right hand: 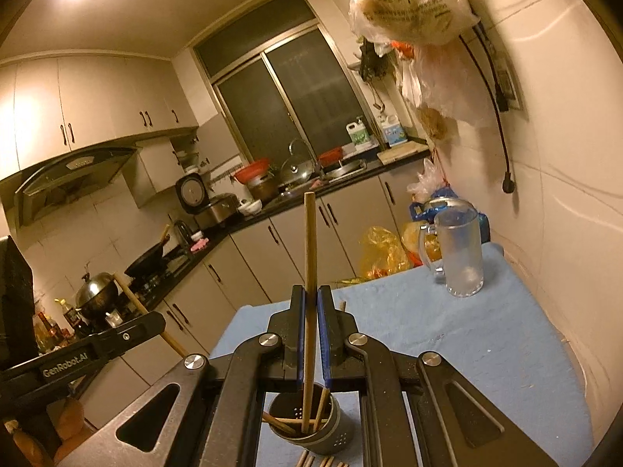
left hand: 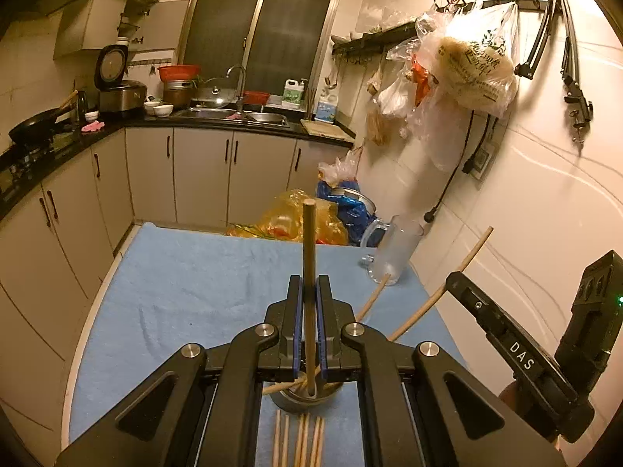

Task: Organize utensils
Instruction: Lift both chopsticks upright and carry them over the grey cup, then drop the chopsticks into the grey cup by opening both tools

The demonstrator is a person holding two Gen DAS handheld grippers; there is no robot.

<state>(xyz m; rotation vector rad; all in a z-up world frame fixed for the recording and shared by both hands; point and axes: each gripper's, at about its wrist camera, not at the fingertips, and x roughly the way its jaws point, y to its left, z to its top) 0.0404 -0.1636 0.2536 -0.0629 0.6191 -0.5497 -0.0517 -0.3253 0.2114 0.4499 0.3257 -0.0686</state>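
Nearest, at 6 o'clock in the left wrist view: a row of loose light wooden chopsticks (left hand: 299,441) lying flat on the blue cloth-covered table (left hand: 187,284). Just behind them, a round grey metal utensil holder (left hand: 305,399) standing upright, with several chopsticks leaning inside. Above it, the left gripper (left hand: 310,292), jaws clenched on one dark wooden chopstick (left hand: 309,257), held upright with the top end toward 12 o'clock. At 3 o'clock, the right gripper (left hand: 457,272) seen from the side, gripping a light wooden chopstick (left hand: 440,288) that slants toward 1 o'clock.

In the right wrist view, same right gripper (right hand: 310,303), jaws clenched on that chopstick (right hand: 310,257), lower end reaching down into the perforated holder (right hand: 309,426) at 6 o'clock. At 9 o'clock, the left gripper (right hand: 153,321) with its chopstick.

Further, at 2 o'clock on the table, a frosted glass mug with handle (right hand: 457,253), upright. Beyond the table, plastic bags on the floor.
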